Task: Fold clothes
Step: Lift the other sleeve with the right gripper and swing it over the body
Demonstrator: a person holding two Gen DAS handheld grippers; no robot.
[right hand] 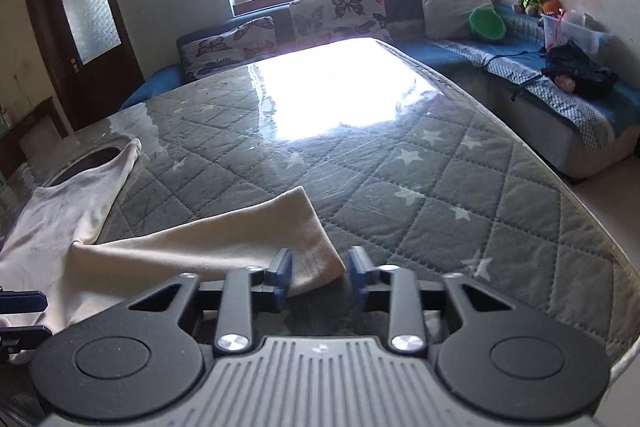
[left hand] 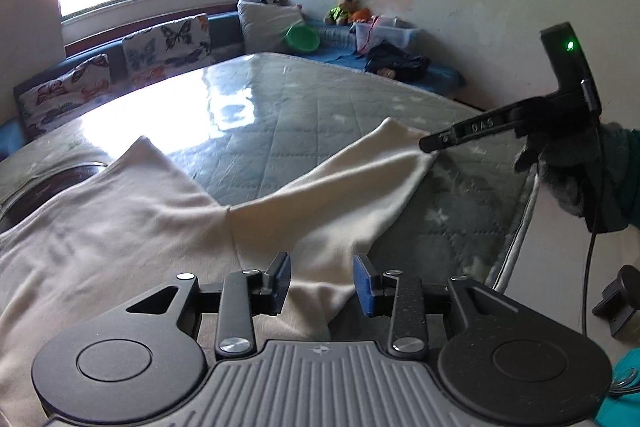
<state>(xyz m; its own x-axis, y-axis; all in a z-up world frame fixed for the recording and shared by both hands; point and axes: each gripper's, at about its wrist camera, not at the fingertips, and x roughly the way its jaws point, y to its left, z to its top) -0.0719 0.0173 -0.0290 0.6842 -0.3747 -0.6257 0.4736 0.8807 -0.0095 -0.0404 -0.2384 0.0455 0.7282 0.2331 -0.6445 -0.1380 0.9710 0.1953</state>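
- My left hand-held gripper (left hand: 322,281) hovers low, blue pads spread, over the cream cotton garment (left hand: 132,223) spread ahead on the grey quilted star-print desk (right hand: 420,187).
- My right hand-held gripper (right hand: 320,273) is level, jaws apart around the sleeve cuff (right hand: 316,251), not pinching.

Black tool (left hand: 322,283), blue pads, perhaps teal sleeve.

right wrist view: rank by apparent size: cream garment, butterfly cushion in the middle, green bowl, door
1. cream garment, though it is nearest the camera
2. door
3. butterfly cushion
4. green bowl
Door against garment is unsure: the garment runs out of frame.
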